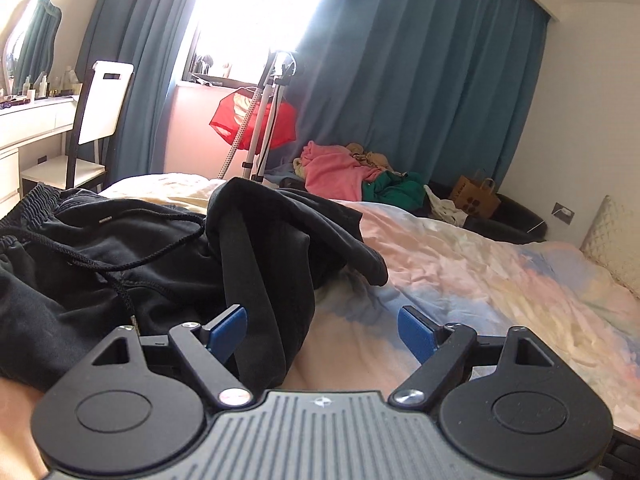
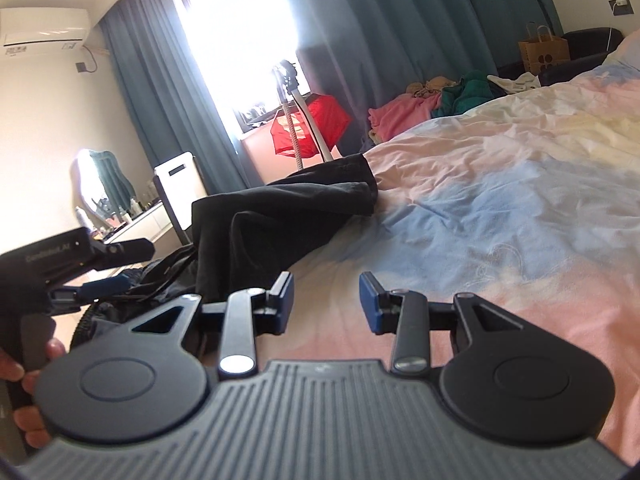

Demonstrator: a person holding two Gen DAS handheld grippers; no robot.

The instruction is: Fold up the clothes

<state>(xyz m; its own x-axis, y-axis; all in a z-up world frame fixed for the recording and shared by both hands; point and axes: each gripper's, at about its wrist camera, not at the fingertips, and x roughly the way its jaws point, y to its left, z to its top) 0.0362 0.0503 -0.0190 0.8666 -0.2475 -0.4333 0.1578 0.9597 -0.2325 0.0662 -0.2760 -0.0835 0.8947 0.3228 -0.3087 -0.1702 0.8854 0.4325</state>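
Note:
Black drawstring trousers (image 1: pixel 140 256) lie crumpled on the pastel bed sheet (image 1: pixel 480 272), waistband to the left and one leg folded over toward the middle. My left gripper (image 1: pixel 322 316) is open wide; a fold of the black leg lies between its jaws beside the left pad (image 1: pixel 228 332), but neither pad presses on it. In the right wrist view the trousers (image 2: pixel 260 220) stretch away to the upper left. My right gripper (image 2: pixel 326 284) hovers over bare sheet (image 2: pixel 480 200), open, nothing between its pads. The left gripper (image 2: pixel 100 276) shows at the left edge, held in a hand.
A pile of pink and green clothes (image 1: pixel 340 172) sits at the far side of the bed. A stand with a red bag (image 1: pixel 264 120) is by the window. A white chair (image 1: pixel 100 120) and dressing table stand left; a paper bag (image 1: pixel 476 196) far right.

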